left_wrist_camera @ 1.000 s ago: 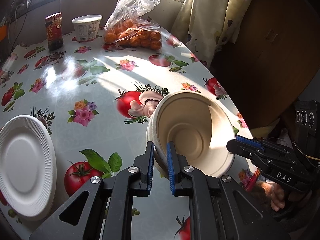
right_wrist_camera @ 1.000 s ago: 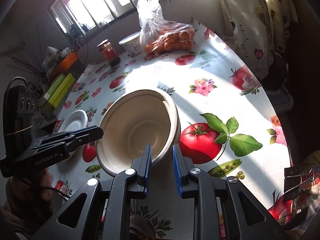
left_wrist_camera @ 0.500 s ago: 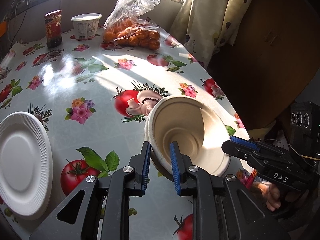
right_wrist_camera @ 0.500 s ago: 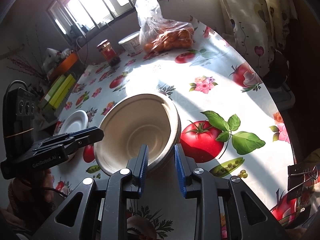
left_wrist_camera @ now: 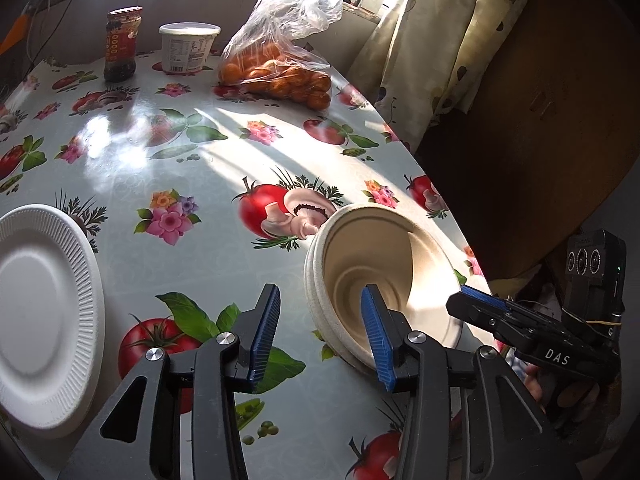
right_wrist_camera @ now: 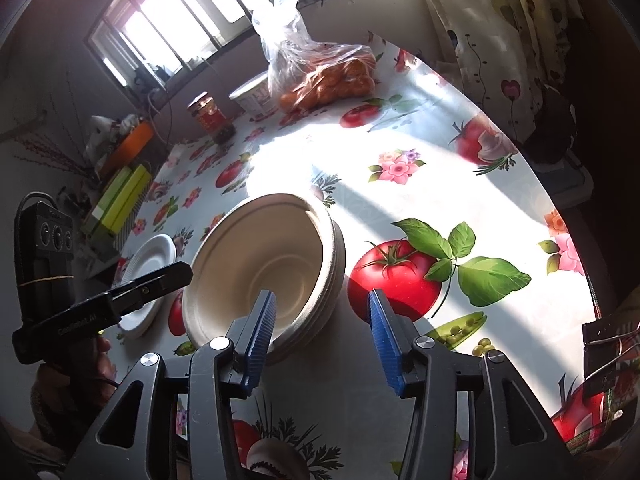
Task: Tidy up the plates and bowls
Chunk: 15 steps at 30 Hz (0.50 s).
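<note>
A stack of beige paper bowls (left_wrist_camera: 372, 276) stands on the fruit-print tablecloth near the table's right edge; it also shows in the right wrist view (right_wrist_camera: 272, 268). My left gripper (left_wrist_camera: 320, 336) is open, its jaws either side of the stack's near-left rim without gripping. My right gripper (right_wrist_camera: 320, 332) is open, its jaws straddling the stack's near-right rim. A white paper plate (left_wrist_camera: 44, 308) lies at the left; it also shows in the right wrist view (right_wrist_camera: 150, 276).
At the back stand a bag of oranges (left_wrist_camera: 276, 68), a white tub (left_wrist_camera: 188, 46) and a sauce jar (left_wrist_camera: 120, 44). Curtains (left_wrist_camera: 436, 40) hang to the right past the table edge (left_wrist_camera: 436, 184). Green boxes (right_wrist_camera: 120, 196) lie at the far left.
Both grippers have opened from shut on the bowl stack's rim. The stack now rests on the table.
</note>
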Each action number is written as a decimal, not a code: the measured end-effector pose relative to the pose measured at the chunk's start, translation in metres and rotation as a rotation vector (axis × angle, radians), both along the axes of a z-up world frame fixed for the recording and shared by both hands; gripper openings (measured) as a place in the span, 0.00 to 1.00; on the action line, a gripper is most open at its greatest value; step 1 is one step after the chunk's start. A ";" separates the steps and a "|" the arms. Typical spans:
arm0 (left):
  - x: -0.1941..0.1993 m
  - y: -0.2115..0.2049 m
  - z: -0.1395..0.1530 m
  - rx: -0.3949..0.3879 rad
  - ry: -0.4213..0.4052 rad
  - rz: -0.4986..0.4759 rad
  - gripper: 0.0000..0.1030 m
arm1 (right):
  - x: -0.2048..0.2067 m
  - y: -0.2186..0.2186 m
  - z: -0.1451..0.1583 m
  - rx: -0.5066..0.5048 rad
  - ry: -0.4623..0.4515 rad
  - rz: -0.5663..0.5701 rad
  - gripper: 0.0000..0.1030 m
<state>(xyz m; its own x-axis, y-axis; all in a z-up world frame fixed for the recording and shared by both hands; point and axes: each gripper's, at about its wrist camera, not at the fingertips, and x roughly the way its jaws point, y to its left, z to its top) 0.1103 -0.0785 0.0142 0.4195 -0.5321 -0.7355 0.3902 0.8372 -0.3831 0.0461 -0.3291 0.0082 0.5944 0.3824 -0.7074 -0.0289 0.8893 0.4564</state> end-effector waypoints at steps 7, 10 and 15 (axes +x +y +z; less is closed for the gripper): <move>0.004 0.010 -0.001 0.019 -0.016 0.035 0.42 | 0.003 -0.005 -0.004 0.014 0.006 -0.008 0.49; 0.004 0.010 -0.002 0.026 -0.018 0.033 0.42 | 0.004 -0.005 -0.006 0.016 0.010 -0.004 0.49; 0.005 0.006 -0.003 0.020 -0.018 0.008 0.42 | 0.006 -0.003 -0.006 0.008 0.009 0.003 0.49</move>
